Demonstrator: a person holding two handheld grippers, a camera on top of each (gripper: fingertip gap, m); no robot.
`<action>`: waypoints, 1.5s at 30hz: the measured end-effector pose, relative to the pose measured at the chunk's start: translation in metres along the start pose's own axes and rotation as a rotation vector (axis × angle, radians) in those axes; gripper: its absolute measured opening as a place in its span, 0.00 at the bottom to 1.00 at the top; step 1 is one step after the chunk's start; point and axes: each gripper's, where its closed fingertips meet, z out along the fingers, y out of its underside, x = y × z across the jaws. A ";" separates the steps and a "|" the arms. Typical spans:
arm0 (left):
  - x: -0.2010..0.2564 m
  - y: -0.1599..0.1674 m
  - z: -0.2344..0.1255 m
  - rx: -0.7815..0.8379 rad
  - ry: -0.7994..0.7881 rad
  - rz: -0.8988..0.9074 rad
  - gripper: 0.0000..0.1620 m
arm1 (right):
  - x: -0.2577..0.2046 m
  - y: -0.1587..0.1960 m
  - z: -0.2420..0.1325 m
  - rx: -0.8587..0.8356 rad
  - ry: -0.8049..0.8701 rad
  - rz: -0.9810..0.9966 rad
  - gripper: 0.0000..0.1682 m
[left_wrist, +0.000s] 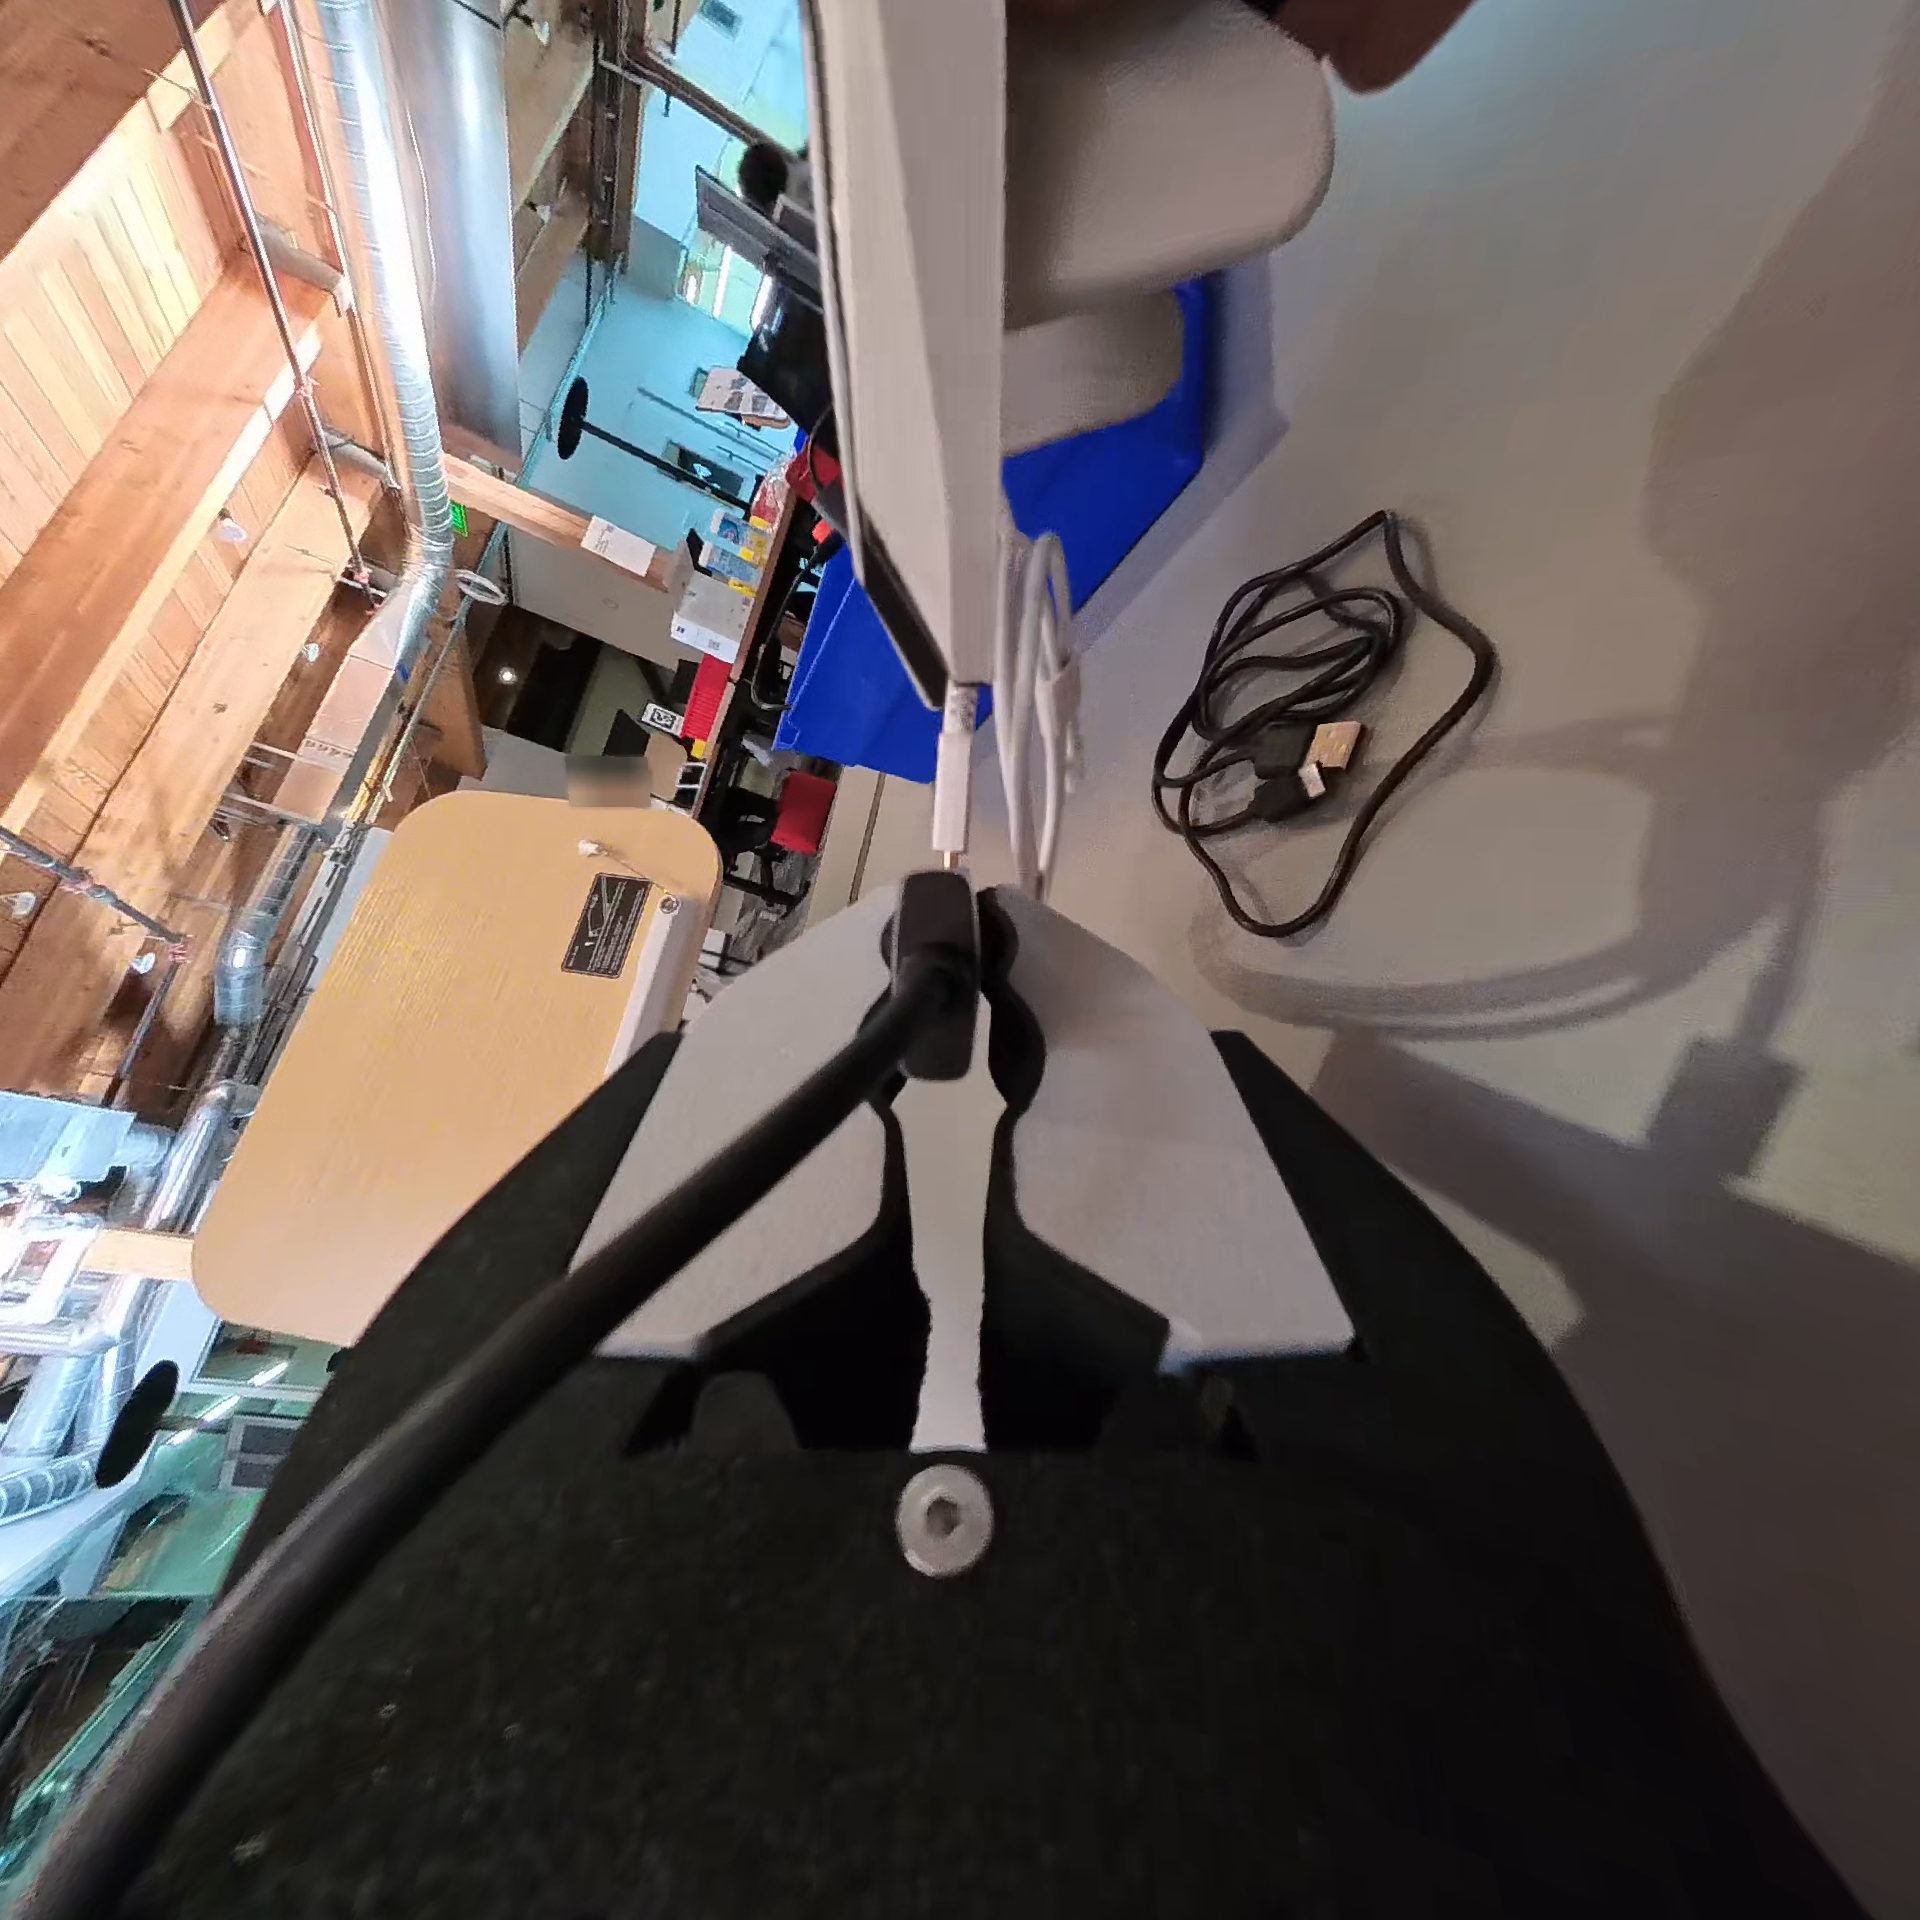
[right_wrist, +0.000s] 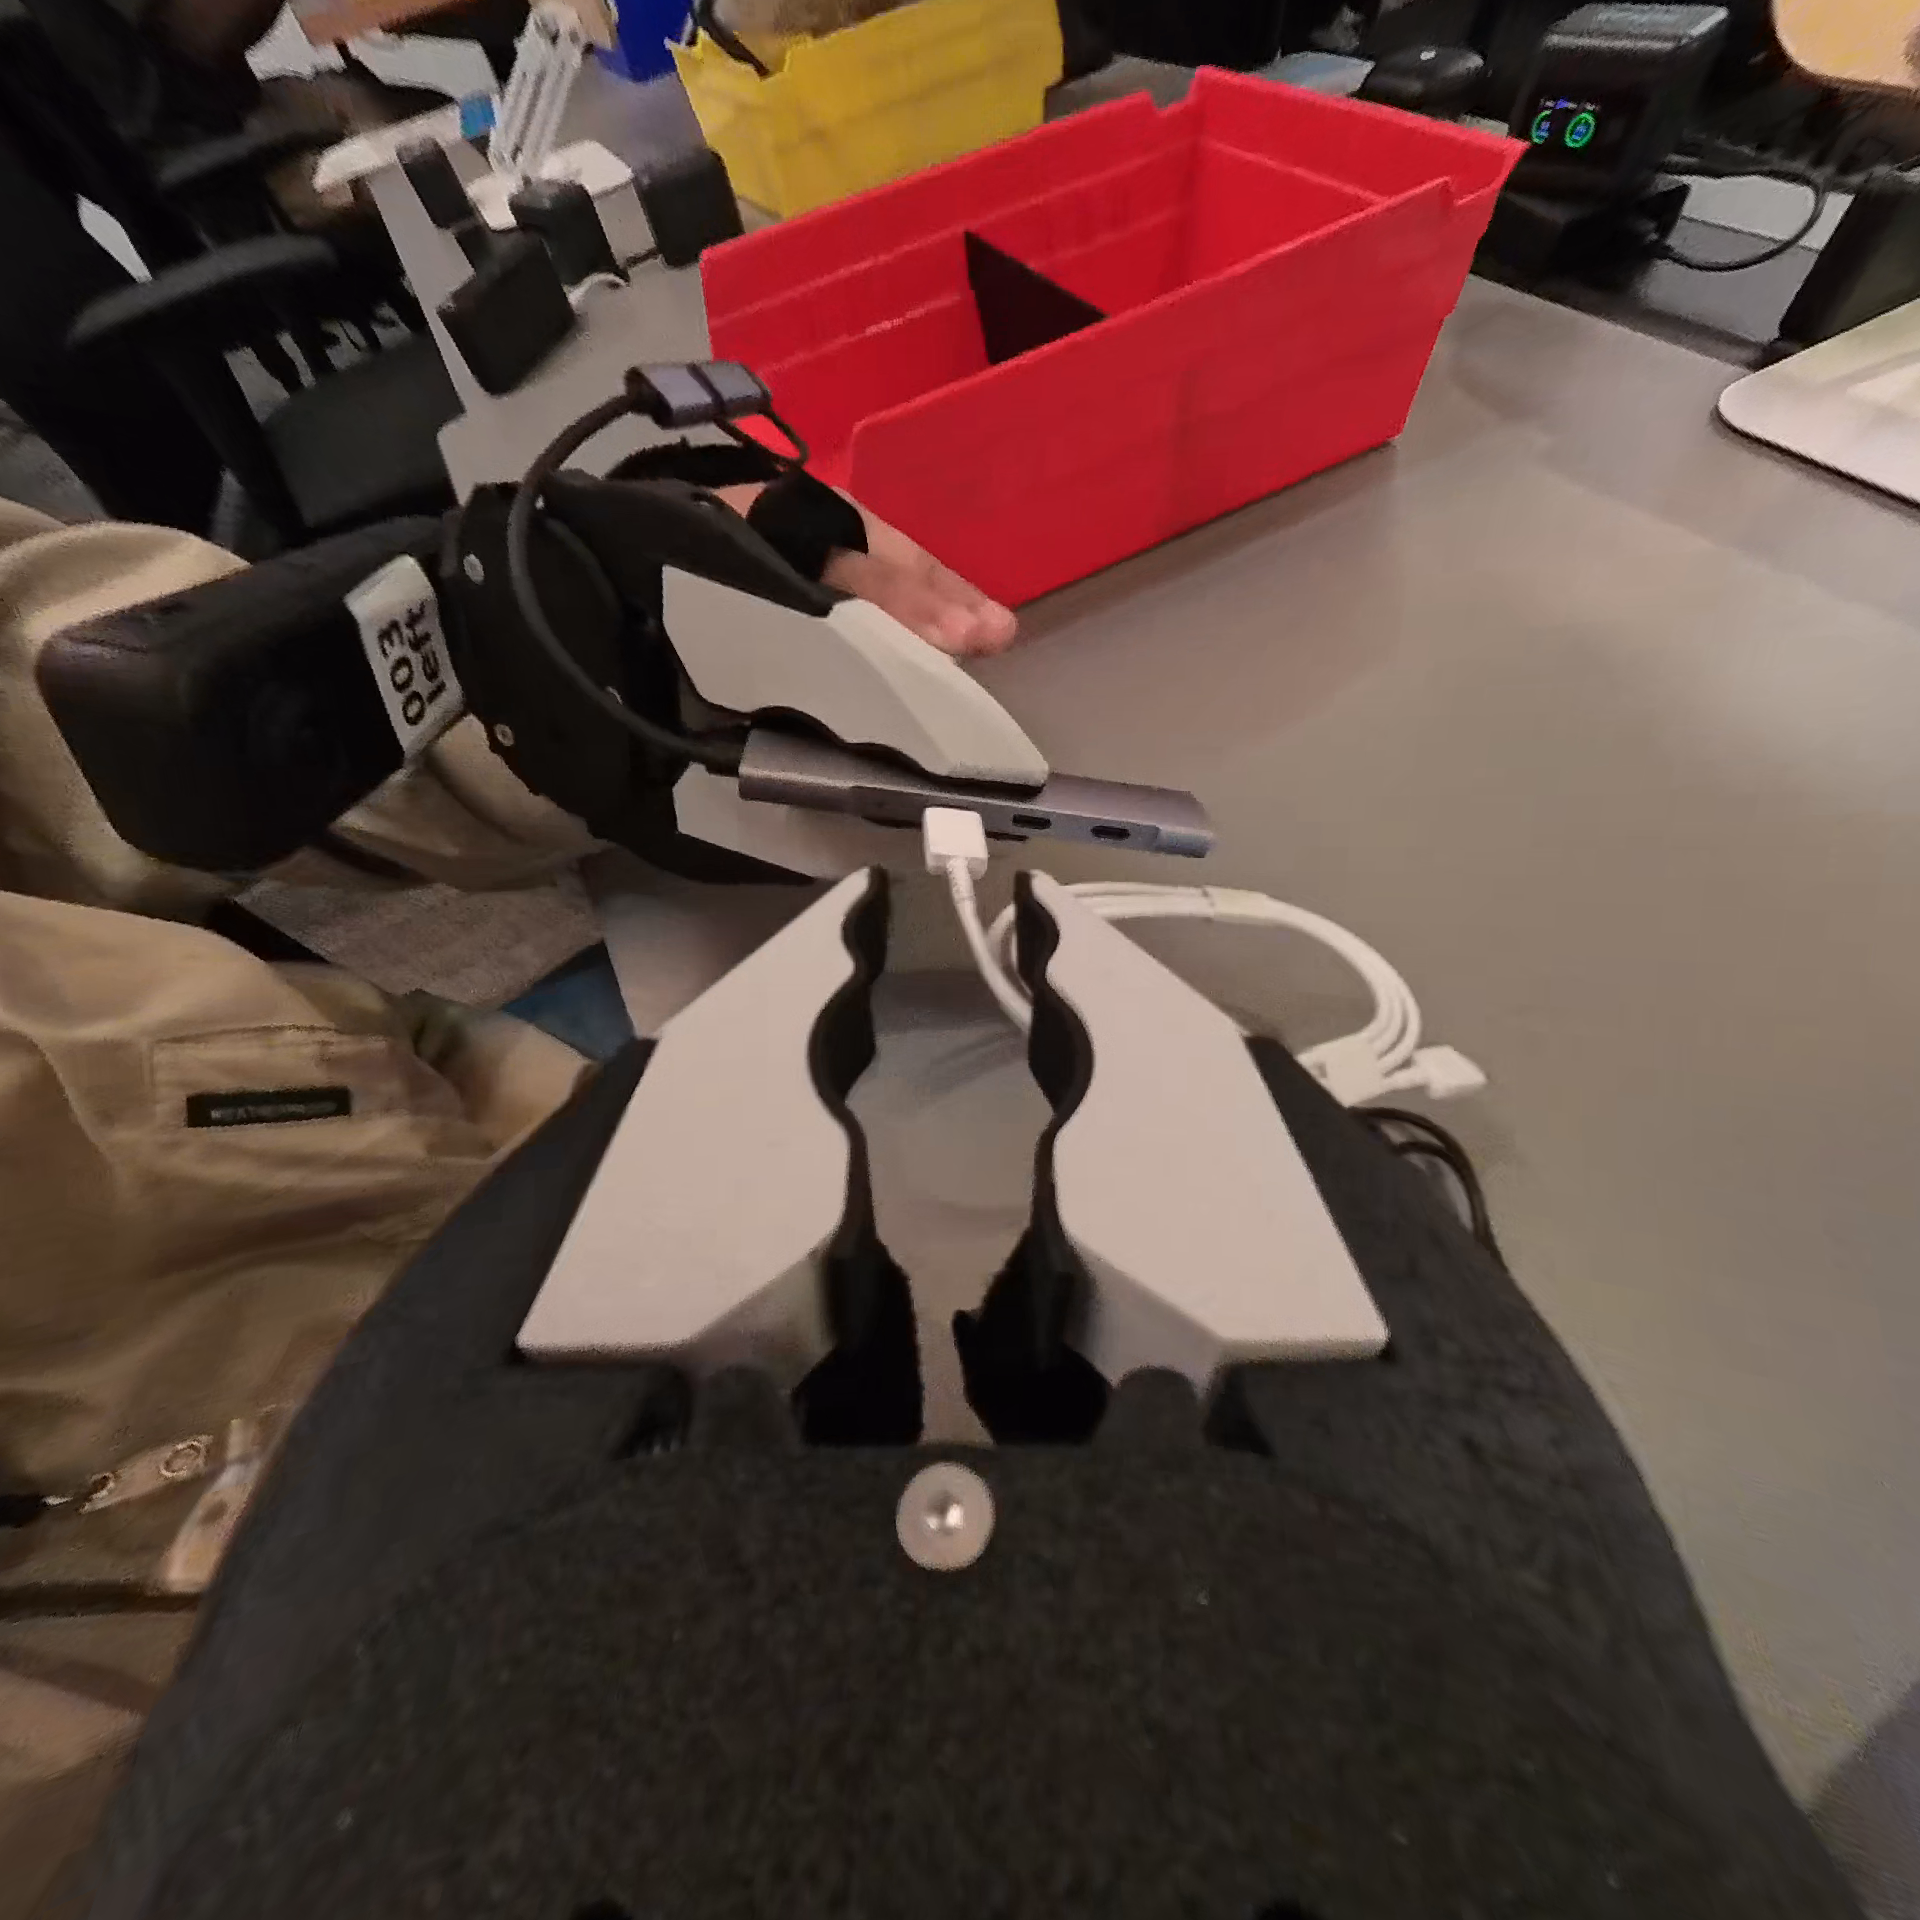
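My left gripper (right_wrist: 935, 805) is shut on a flat grey USB hub (right_wrist: 1091, 816) and holds it level above the grey table (right_wrist: 1558, 727). In the left wrist view the hub (left_wrist: 935, 977) shows edge-on between the shut fingertips of that gripper (left_wrist: 971, 904), with its black tail cable (left_wrist: 582, 1278) running back. A white USB plug (right_wrist: 954, 836) sits in the hub's side port; its white cable (right_wrist: 1299, 966) coils on the table. My right gripper (right_wrist: 951, 904) is open, its tips just short of the plug with the cable between them. One of its fingers (left_wrist: 914, 364) shows in the left wrist view.
A red bin (right_wrist: 1122, 416) with a black divider stands behind the hub, a yellow bin (right_wrist: 873, 104) farther back. A coiled black cable (left_wrist: 1320, 727) lies on the table near a blue bin (left_wrist: 873, 686). A person's beige sleeve (right_wrist: 208, 1143) is at left. The grippers are tip to tip, or close to it.
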 end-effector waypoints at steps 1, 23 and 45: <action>0.001 0.001 0.000 -0.006 0.000 0.003 0.06 | 0.000 -0.001 0.001 0.021 -0.014 0.030 0.14; 0.007 0.005 0.003 -0.040 0.017 0.026 0.06 | 0.003 0.007 0.015 -0.007 0.074 -0.010 0.06; -0.060 0.052 -0.027 -0.110 -0.271 -0.304 0.06 | 0.066 0.060 -0.011 -0.147 0.268 0.022 0.15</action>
